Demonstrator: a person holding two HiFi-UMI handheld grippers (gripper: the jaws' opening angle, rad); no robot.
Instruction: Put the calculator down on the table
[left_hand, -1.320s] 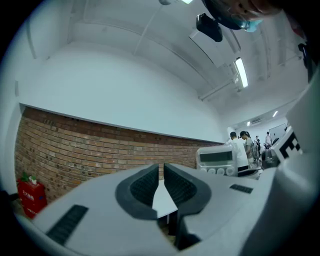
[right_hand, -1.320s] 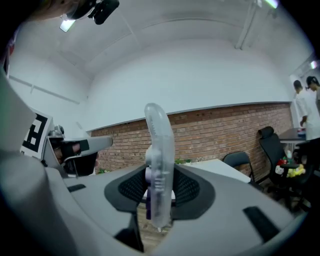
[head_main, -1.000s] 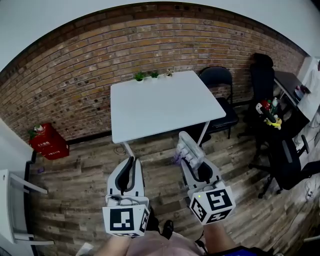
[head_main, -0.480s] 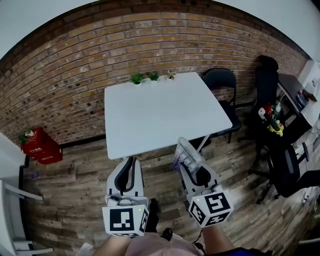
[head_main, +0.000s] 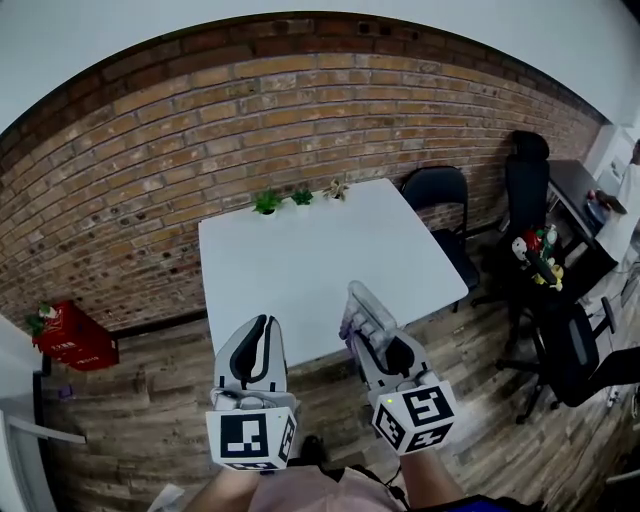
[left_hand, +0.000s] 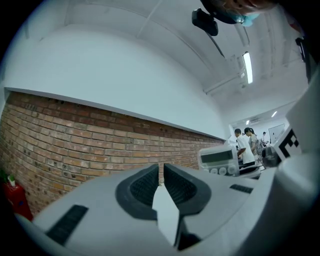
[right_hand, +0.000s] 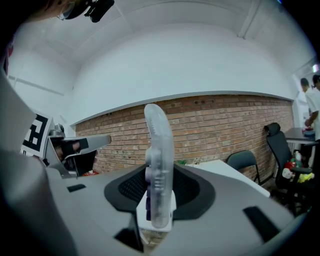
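My right gripper (head_main: 388, 345) is shut on a translucent white calculator (head_main: 367, 308) with purple keys, which sticks out forward over the near edge of the white table (head_main: 300, 250). In the right gripper view the calculator (right_hand: 159, 160) stands edge-on between the black pads of the right gripper (right_hand: 159, 195). Beside it on the left, my left gripper (head_main: 262, 325) reaches the table's near edge. Its black pads meet with nothing between them in the left gripper view, so the left gripper (left_hand: 161, 175) is shut. The calculator's display (left_hand: 218, 160) shows at the right of that view.
Three small potted plants (head_main: 300, 197) stand at the table's far edge by the brick wall. A black folding chair (head_main: 440, 195) sits at the table's right, with office chairs (head_main: 575, 340) and a cluttered dark desk (head_main: 585, 200) beyond. A red crate (head_main: 70, 335) lies far left.
Both grippers have come forward toward the table together; its near edge now lies under their tips. The calculator stays clamped in the right gripper.
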